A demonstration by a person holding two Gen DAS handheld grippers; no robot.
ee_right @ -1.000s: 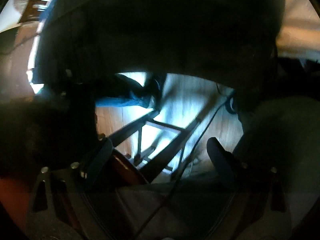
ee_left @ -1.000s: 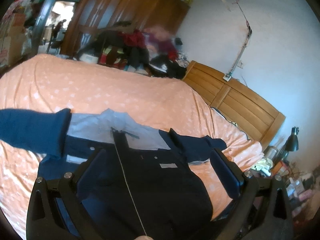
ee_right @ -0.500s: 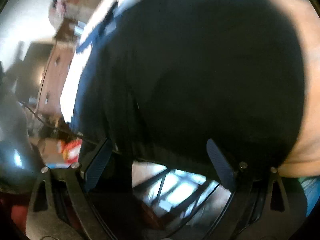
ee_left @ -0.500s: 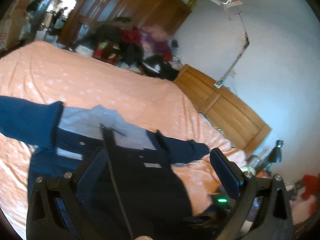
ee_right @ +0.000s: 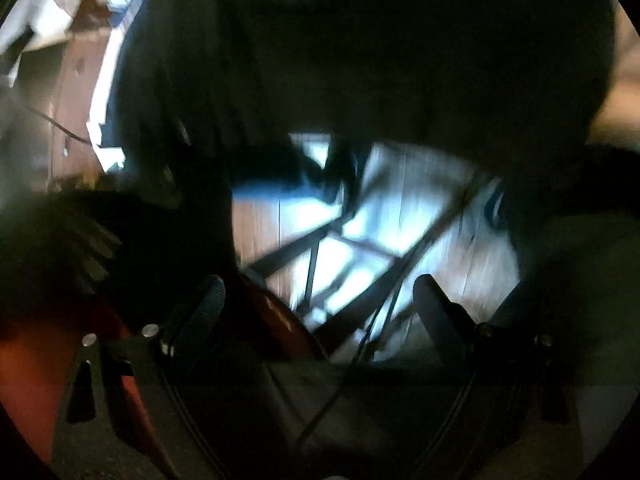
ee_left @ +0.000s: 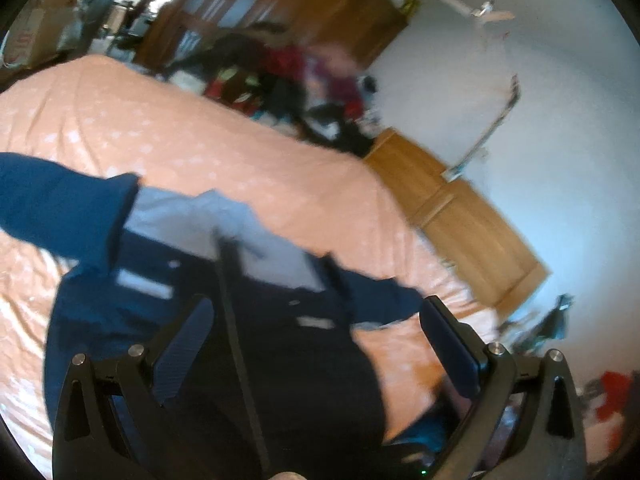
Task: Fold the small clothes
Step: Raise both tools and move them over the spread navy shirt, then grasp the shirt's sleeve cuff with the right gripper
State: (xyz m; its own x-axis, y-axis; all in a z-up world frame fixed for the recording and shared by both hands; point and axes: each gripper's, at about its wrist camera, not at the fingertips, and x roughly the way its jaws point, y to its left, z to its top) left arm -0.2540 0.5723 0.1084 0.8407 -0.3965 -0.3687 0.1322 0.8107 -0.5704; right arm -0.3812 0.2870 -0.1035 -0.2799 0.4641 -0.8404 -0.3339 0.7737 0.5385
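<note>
A small navy jacket (ee_left: pixel 224 320) with a pale grey-blue collar panel lies spread on the orange bedsheet (ee_left: pixel 168 136), its zip running toward me and one sleeve reaching left. My left gripper (ee_left: pixel 316 320) hovers over its lower half, open, nothing between the fingers. In the right wrist view the dark garment (ee_right: pixel 380 48) fills the top of the frame as a shadowed mass. My right gripper (ee_right: pixel 316 300) is open below it, aimed at the floor past the bed edge, and holds nothing.
A wooden headboard (ee_left: pixel 460 216) stands at the right of the bed, with a wardrobe (ee_left: pixel 304 4) and piled clothes (ee_left: pixel 288 76) behind. Clutter sits on the floor at lower right (ee_left: pixel 608 392). A metal frame (ee_right: pixel 320 264) and pale floorboards (ee_right: pixel 440 248) show under the right gripper.
The left view has swung slightly and blurred, the jacket staying put. The right gripper tipped up toward the dark fabric half a second ago and now points back down at the floor.
</note>
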